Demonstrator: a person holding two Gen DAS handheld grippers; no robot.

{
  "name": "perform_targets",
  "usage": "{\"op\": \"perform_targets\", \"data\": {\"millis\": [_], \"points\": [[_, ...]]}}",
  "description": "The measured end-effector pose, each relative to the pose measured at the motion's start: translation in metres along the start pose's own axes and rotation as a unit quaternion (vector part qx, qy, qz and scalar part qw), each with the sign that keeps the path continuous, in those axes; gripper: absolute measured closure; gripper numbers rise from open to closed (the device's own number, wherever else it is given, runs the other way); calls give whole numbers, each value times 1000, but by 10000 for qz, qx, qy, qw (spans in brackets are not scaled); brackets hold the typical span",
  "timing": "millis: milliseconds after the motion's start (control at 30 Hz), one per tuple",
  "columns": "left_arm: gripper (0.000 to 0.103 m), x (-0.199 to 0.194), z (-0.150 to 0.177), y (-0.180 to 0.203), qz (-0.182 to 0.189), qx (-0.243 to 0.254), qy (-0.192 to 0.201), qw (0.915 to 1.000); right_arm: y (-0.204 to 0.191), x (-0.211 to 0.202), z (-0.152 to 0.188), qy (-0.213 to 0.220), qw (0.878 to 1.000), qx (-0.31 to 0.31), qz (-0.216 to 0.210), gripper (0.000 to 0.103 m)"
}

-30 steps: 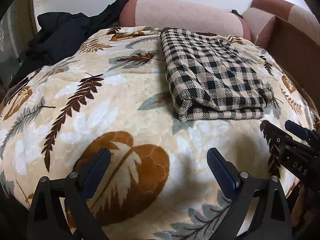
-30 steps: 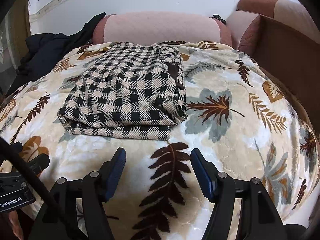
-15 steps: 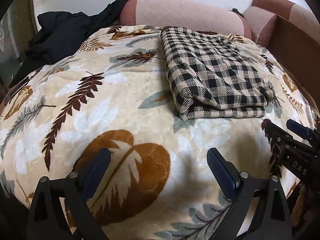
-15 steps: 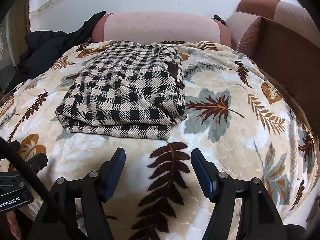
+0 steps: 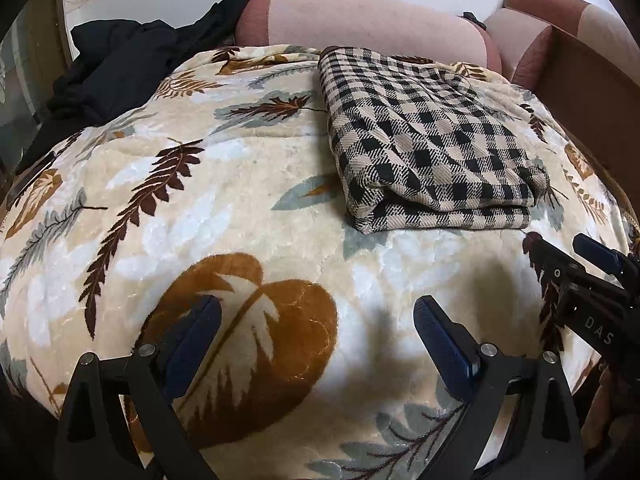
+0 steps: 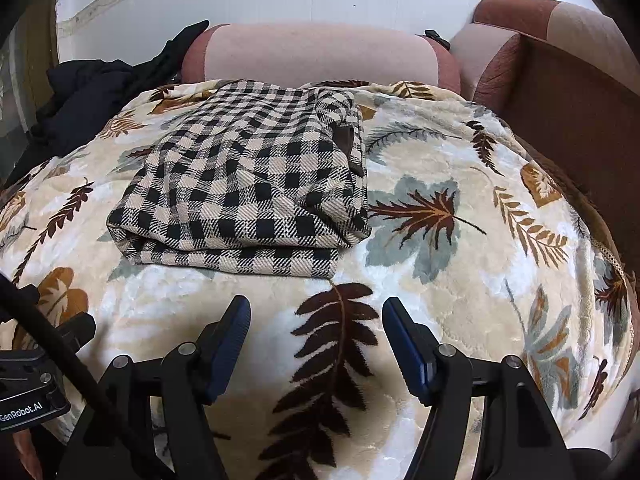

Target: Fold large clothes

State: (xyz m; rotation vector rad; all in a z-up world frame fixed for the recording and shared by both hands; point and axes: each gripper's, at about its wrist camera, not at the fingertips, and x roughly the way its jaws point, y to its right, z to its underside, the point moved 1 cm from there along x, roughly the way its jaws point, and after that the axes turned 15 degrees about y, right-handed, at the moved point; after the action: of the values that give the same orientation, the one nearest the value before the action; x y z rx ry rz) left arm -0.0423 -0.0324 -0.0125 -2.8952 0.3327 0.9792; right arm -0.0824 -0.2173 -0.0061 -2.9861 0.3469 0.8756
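Note:
A black-and-beige checked garment (image 5: 432,148) lies folded into a thick rectangle on the leaf-patterned blanket (image 5: 208,208); it also shows in the right wrist view (image 6: 248,184). My left gripper (image 5: 316,328) is open and empty, hovering over the blanket in front of and left of the garment. My right gripper (image 6: 316,332) is open and empty, just in front of the garment's near folded edge. The right gripper also shows at the right edge of the left wrist view (image 5: 592,280).
A pile of black clothes (image 5: 120,64) lies at the back left. A pink bolster cushion (image 5: 360,20) runs along the back. A brown sofa arm (image 6: 572,88) rises at the right. The blanket (image 6: 460,280) drops off at the near edge.
Both grippers have drifted slightly; the folded garment sits a little lower and nearer in both views. Both stay open and the garment has not moved.

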Motion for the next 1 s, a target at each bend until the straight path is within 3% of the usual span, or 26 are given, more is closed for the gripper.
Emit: {"op": "perform_targets", "data": {"millis": [1000], "points": [[7, -2, 2, 2, -73, 57, 33, 10000, -6, 0, 1, 30, 9985, -384, 398, 28]]}}
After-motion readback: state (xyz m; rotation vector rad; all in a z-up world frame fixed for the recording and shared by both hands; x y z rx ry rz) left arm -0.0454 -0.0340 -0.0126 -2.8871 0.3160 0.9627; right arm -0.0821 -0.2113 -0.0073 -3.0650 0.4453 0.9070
